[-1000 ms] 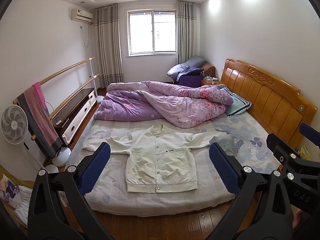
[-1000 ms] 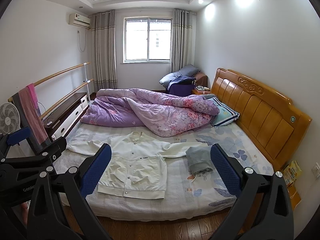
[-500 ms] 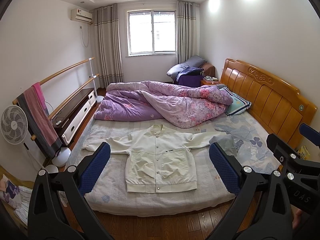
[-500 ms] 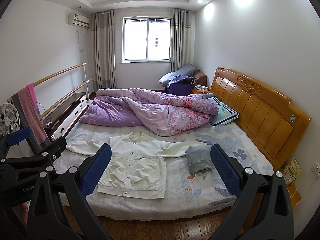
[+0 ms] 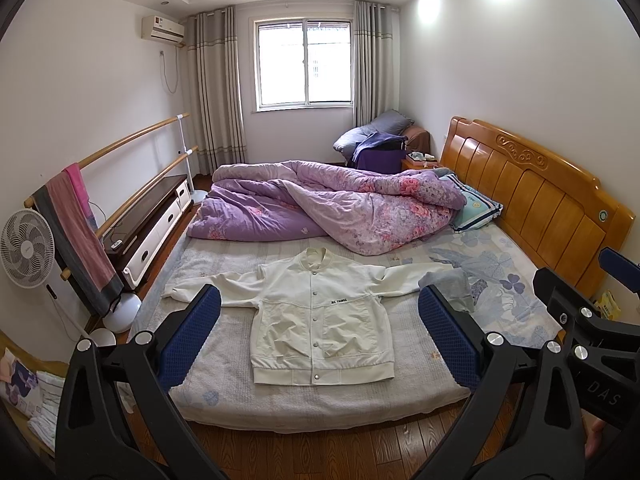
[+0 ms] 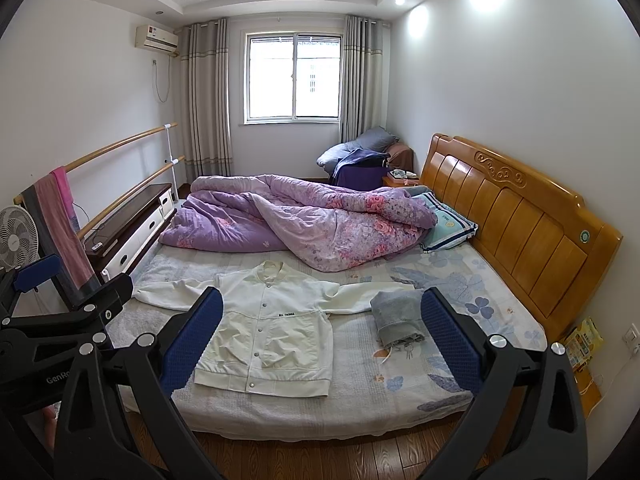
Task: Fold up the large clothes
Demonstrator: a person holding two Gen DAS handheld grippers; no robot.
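Observation:
A cream white button-up jacket (image 5: 320, 320) lies flat on the bed with both sleeves spread out, hem toward me; it also shows in the right wrist view (image 6: 272, 328). My left gripper (image 5: 318, 336) is open and empty, held well back from the bed above the floor. My right gripper (image 6: 322, 340) is open and empty too, at the same distance. A folded grey garment (image 6: 396, 316) lies on the jacket's right sleeve end. Each gripper shows at the edge of the other's view.
A bunched purple floral duvet (image 5: 332, 208) covers the far half of the bed (image 5: 304, 404). A wooden headboard (image 5: 532, 196) stands on the right. A fan (image 5: 26, 248), a towel rail and a low cabinet (image 5: 152, 224) stand on the left. Wooden floor lies below me.

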